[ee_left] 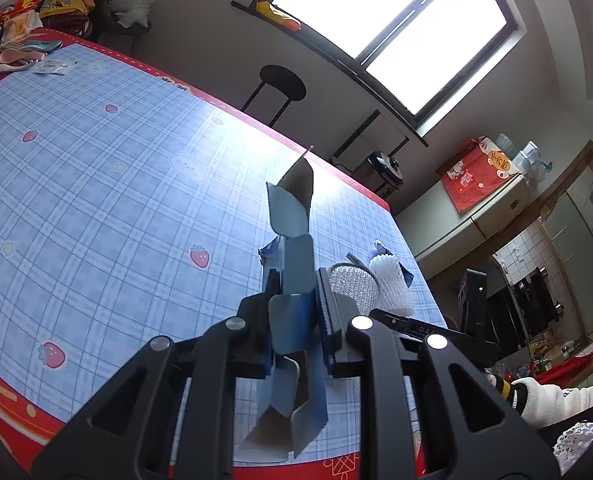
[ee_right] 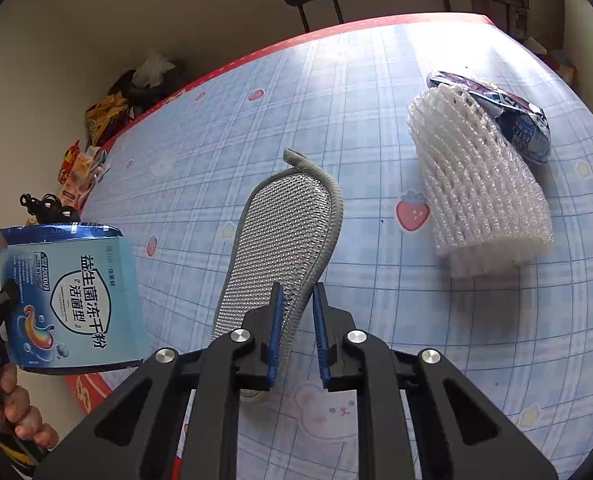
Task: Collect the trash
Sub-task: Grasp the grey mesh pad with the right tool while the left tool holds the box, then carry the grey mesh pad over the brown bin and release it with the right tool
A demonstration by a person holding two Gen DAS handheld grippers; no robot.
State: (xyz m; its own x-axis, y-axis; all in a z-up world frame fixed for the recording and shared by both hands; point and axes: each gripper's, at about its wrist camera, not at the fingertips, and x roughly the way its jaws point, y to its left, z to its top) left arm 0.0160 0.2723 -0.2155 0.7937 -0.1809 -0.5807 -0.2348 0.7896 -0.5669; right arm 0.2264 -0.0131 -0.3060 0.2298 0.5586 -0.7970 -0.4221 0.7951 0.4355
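My left gripper (ee_left: 294,280) is shut on a flattened blue cardboard box (ee_left: 292,264) and holds it above the table; the same box (ee_right: 70,300) shows at the left of the right wrist view. My right gripper (ee_right: 298,300) is open, its jaws on either side of the edge of a grey mesh insole (ee_right: 280,236) that lies on the blue checked tablecloth (ee_right: 376,120). The insole also shows in the left wrist view (ee_left: 352,280). A white foam net sleeve (ee_right: 480,184) lies to the right, with a crumpled blue wrapper (ee_right: 524,128) behind it.
A pile of snack bags and clothes (ee_left: 72,0) sits at the table's far corner, with spoons and a paper slip (ee_left: 52,67) near it. A black stool (ee_left: 282,82) stands beyond the far edge. The table's red border (ee_left: 12,404) marks the near edge.
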